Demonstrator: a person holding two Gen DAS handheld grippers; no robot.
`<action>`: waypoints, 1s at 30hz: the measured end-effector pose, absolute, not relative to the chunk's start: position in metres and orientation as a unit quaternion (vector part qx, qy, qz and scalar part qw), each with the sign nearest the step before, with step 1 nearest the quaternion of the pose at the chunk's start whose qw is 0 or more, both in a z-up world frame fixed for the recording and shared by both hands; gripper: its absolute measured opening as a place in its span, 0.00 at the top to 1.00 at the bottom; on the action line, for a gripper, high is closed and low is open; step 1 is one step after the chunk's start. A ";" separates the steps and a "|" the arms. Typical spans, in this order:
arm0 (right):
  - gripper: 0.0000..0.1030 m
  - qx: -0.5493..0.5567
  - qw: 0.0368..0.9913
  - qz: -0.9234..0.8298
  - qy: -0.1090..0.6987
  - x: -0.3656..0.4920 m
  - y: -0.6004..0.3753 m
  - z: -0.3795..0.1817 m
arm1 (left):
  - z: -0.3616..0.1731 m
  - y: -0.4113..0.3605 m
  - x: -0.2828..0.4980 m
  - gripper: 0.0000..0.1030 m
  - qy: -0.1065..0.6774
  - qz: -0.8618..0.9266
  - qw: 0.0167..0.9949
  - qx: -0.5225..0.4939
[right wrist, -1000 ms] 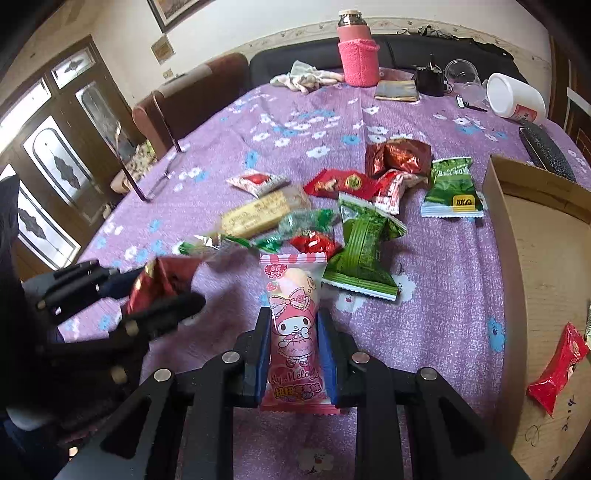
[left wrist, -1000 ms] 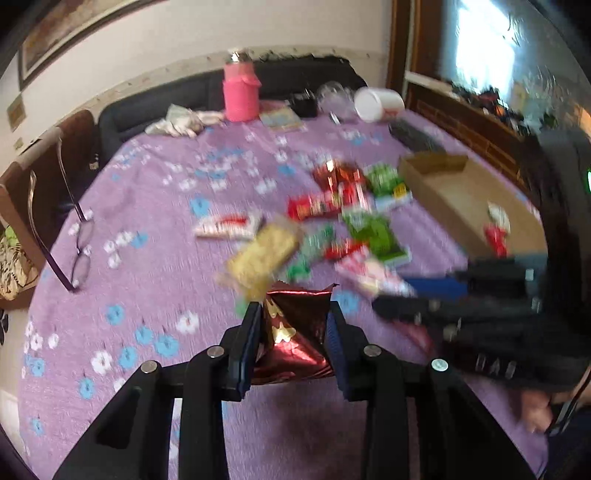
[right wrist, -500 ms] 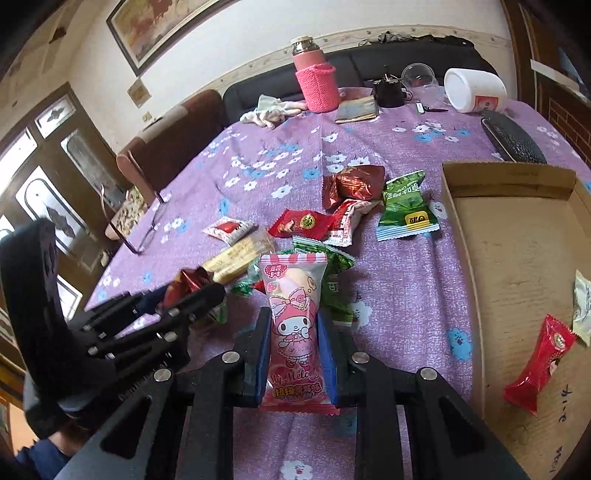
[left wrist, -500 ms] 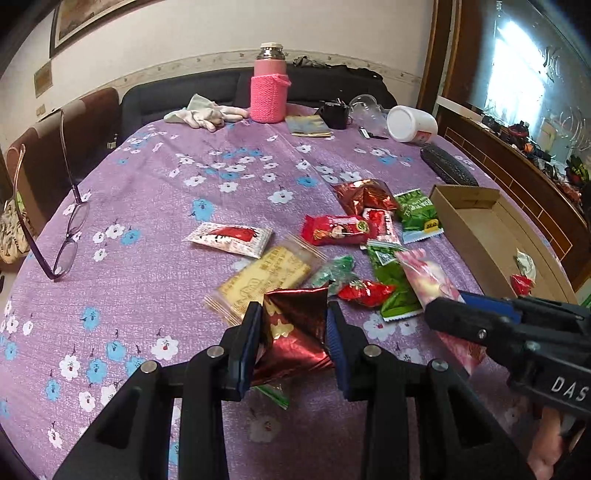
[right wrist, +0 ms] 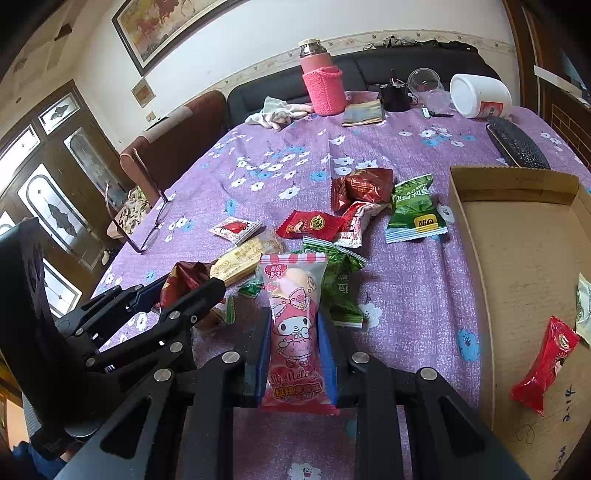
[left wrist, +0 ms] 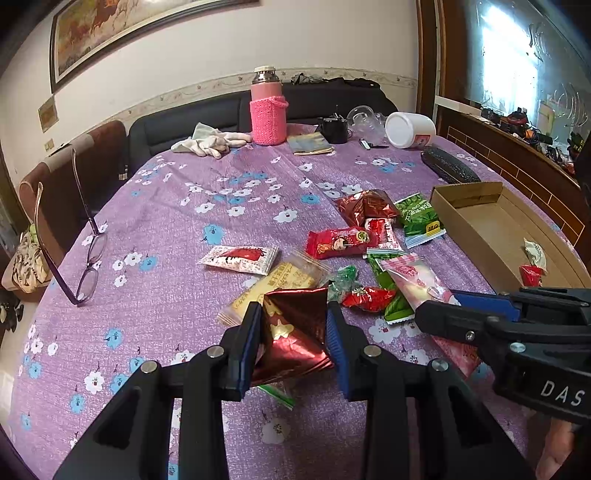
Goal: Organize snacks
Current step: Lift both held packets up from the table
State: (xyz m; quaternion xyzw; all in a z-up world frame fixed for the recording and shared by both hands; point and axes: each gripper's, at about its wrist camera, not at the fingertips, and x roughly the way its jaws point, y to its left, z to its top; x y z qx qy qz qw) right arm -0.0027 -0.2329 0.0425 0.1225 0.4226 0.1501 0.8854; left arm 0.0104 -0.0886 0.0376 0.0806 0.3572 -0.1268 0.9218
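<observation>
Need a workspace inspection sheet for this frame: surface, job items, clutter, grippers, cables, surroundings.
Surface: table under a purple floral cloth.
Job's things: loose snack packets piled mid-table; cardboard box at the right holding a red packet and a pale one at the frame's edge.
Clutter: eyeglasses, pink-sleeved flask, white cloth, tipped white tub, dark case.
Grippers: left gripper shut on a dark red foil packet; right gripper shut on a pink cartoon packet.
Cables: nothing seen.
Surroundings: dark sofa, framed painting, glazed doors at the left.
</observation>
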 end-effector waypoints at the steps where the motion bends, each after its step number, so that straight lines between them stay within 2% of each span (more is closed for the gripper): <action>1: 0.75 0.123 0.886 0.150 0.422 -0.002 -0.233 0.043 | 0.038 -0.089 0.010 0.67 0.355 -0.125 0.923 0.083; 30: 0.75 0.141 0.889 0.149 0.409 -0.006 -0.245 0.050 | 0.045 -0.095 -0.001 0.67 0.321 -0.129 0.933 0.101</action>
